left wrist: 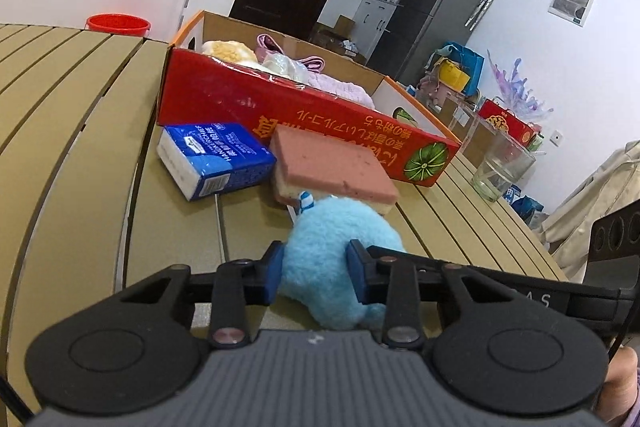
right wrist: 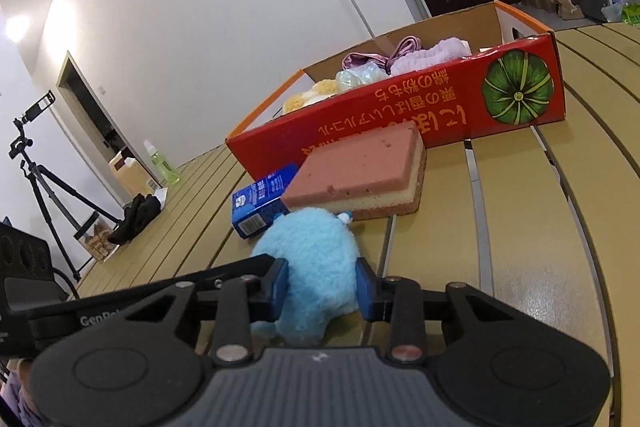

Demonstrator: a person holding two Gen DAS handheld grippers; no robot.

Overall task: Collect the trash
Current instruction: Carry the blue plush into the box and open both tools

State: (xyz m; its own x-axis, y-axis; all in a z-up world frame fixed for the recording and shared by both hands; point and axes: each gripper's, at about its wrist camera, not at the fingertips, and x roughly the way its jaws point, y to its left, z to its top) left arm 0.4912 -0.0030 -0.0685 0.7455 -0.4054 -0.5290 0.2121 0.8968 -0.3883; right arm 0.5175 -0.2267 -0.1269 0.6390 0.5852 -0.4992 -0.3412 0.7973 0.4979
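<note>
A fluffy blue plush toy (left wrist: pixel 340 239) lies on the slatted tan table (left wrist: pixel 80 131). My left gripper (left wrist: pixel 316 271) is shut on its near end, blue pads pressing its sides. My right gripper (right wrist: pixel 324 285) is shut on the same plush toy (right wrist: pixel 312 255) from the other side. Beyond the plush lie a pink-and-cream sponge (left wrist: pixel 332 167) (right wrist: pixel 360 171) and a blue tissue pack (left wrist: pixel 216 159) (right wrist: pixel 260 203). Behind them a red cardboard box (left wrist: pixel 304 123) (right wrist: pixel 400 115) holds soft cloth items.
A clear glass (left wrist: pixel 502 167) stands right of the box, a red bucket (left wrist: pixel 118 23) past the table's far left. In the right wrist view a green spray bottle (right wrist: pixel 162 163), a dark cloth (right wrist: pixel 138 217) and a tripod (right wrist: pixel 44 183) are at the left.
</note>
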